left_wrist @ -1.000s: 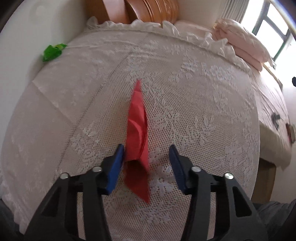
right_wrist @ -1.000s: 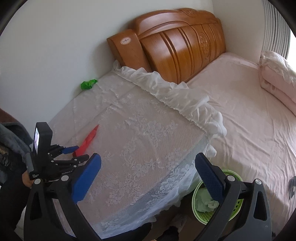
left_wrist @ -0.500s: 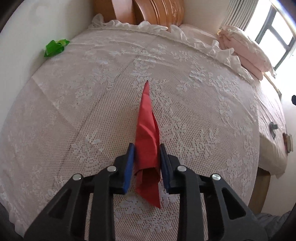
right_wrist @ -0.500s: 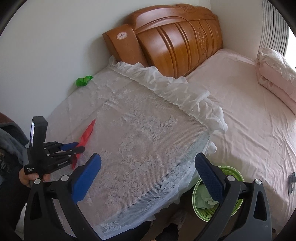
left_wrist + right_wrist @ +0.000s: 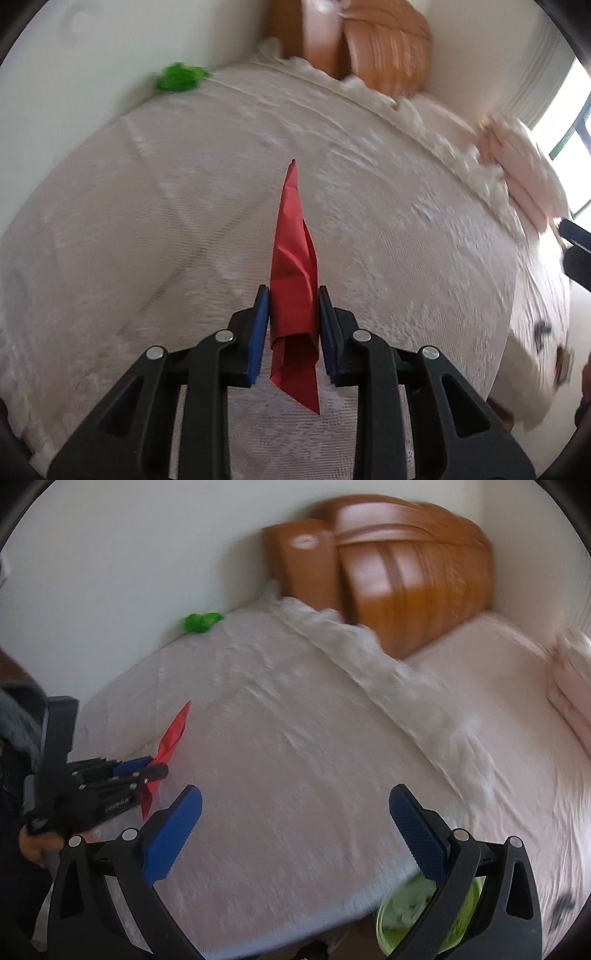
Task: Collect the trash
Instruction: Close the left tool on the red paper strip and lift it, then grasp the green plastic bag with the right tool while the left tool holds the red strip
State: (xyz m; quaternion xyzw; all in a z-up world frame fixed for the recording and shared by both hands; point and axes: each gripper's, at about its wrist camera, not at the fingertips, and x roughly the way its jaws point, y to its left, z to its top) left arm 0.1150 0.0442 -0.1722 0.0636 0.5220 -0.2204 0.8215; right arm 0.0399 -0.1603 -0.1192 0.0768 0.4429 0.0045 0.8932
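Note:
My left gripper (image 5: 293, 295) is shut on a folded red paper (image 5: 293, 266) and holds it just above the white lace bedspread (image 5: 147, 221). The right wrist view shows that gripper (image 5: 155, 766) at the left with the red paper (image 5: 173, 733) sticking out of it. A crumpled green scrap (image 5: 179, 75) lies at the far edge by the wall, also in the right wrist view (image 5: 201, 621). My right gripper (image 5: 295, 812) is open and empty above the bed's near corner. A green waste basket (image 5: 402, 923) stands on the floor below it.
A wooden headboard (image 5: 399, 576) stands against the back wall. A pink sheet (image 5: 517, 720) and pink pillows (image 5: 524, 177) lie to the right. A window (image 5: 576, 129) is at far right. Both views are motion-blurred.
My left gripper closed on the red paper and lifted it off the bedspread. My right gripper swung left, so the basket now sits under its right finger.

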